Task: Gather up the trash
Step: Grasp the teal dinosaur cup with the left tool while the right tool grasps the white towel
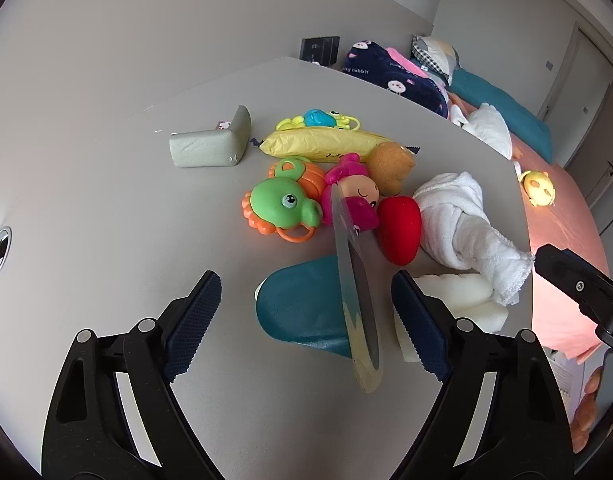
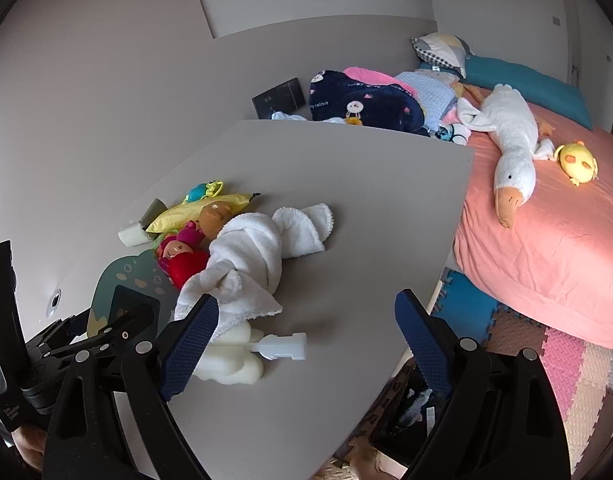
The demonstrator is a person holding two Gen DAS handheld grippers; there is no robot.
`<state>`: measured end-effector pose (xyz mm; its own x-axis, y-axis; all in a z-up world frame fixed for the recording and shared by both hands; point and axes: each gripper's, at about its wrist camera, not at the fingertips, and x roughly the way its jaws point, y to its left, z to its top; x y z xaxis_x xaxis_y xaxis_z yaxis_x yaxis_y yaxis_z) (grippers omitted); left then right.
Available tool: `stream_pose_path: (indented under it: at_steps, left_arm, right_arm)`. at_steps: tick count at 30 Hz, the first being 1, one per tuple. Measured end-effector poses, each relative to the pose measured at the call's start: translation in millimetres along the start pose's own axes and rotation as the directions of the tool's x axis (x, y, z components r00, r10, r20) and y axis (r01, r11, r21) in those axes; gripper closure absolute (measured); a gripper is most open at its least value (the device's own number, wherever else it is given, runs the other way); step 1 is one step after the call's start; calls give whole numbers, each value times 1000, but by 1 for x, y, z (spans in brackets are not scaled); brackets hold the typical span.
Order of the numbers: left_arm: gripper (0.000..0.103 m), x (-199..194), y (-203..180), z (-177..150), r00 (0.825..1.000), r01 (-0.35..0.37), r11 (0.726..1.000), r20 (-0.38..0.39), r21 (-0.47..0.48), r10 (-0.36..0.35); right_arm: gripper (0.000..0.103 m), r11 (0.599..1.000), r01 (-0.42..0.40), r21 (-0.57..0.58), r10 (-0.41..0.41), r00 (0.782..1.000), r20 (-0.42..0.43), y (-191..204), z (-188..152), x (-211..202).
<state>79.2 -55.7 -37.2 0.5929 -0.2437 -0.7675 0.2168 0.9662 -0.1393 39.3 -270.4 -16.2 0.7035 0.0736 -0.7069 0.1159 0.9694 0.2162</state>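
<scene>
A pile of toys and scraps lies on the grey table. In the left wrist view my left gripper is open, its fingers on either side of a flat teal board standing on edge, with a teal foam piece under it. Behind lie a green frog toy, a pink doll, a red plush, a yellow bag, a grey foam corner and a white towel. My right gripper is open above the table, with a white plastic clip and white foam between its fingers.
The table edge runs on the right, with a bed under a pink sheet beyond it, carrying a white goose plush and a yellow plush. Foam floor mats lie below. A cable hole sits at the table's left.
</scene>
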Motion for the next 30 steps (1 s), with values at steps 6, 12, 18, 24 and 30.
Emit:
stream_pose_path:
  at_steps: [6, 12, 18, 24, 30]
  left_arm:
    - [24, 13, 7, -5, 999, 15, 1000, -32, -19, -16]
    - [34, 12, 10, -6, 999, 24, 1000, -22, -16, -25]
    - [44, 11, 13, -7, 1000, 19, 1000, 4, -24, -19]
    - [45, 8, 19, -8, 999, 43, 998, 16, -55, -42]
    - [47, -1, 14, -8, 998, 41, 999, 42, -23, -40]
  right_arm:
    - [13, 1000, 2, -28, -3, 999, -32, 19, 11, 28]
    - [13, 1000, -2, 1, 2, 998, -57, 25, 21, 50]
    - [13, 998, -33, 53, 38, 993, -112, 30, 26, 70]
    - [62, 989, -119, 85, 130, 981, -142, 36, 30, 83]
    - [69, 991, -125, 48, 129, 987, -92, 36, 30, 71]
